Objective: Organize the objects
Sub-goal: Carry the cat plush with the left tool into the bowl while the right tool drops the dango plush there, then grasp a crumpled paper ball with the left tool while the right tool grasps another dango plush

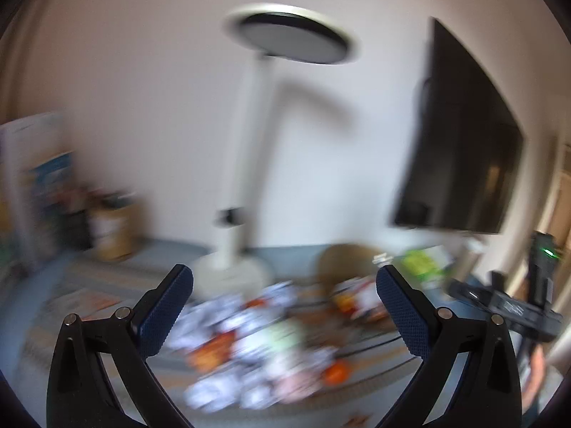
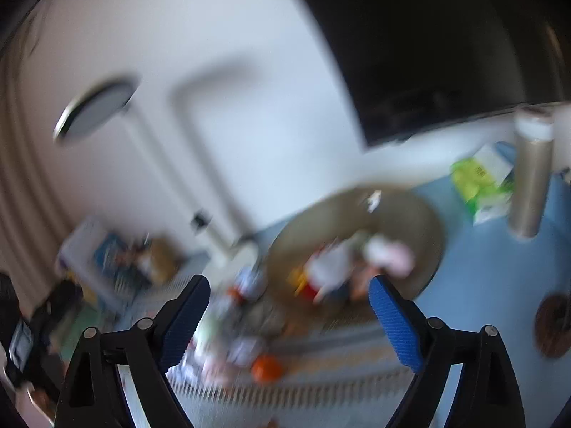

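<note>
Between your left gripper's (image 1: 284,303) blue pads nothing is caught: the jaws stand spread wide, and past them a blurred heap of small packets (image 1: 249,335), white, orange and pale green, lies on a striped mat (image 1: 53,324). Your right gripper (image 2: 289,306) is likewise spread and pinches nothing; the same scatter shows beyond its left finger, with an orange piece (image 2: 267,367) low between the fingers.

Only the right wrist view shows the round woven basket (image 2: 424,221) clearly, with several soft-looking items (image 2: 357,264) inside it, just ahead of the right finger; from the left wrist it is a tan smear behind the heap. Only the left wrist view shows the white lamp (image 1: 246,164) full height, standing behind the packets, and your other gripper at the right edge.

Both views catch a dark screen (image 1: 460,142), a green-and-white packet (image 2: 478,178) and a metallic cylinder (image 2: 531,182) on the blue tabletop (image 2: 481,285). Motion blur hides what the packets are.
</note>
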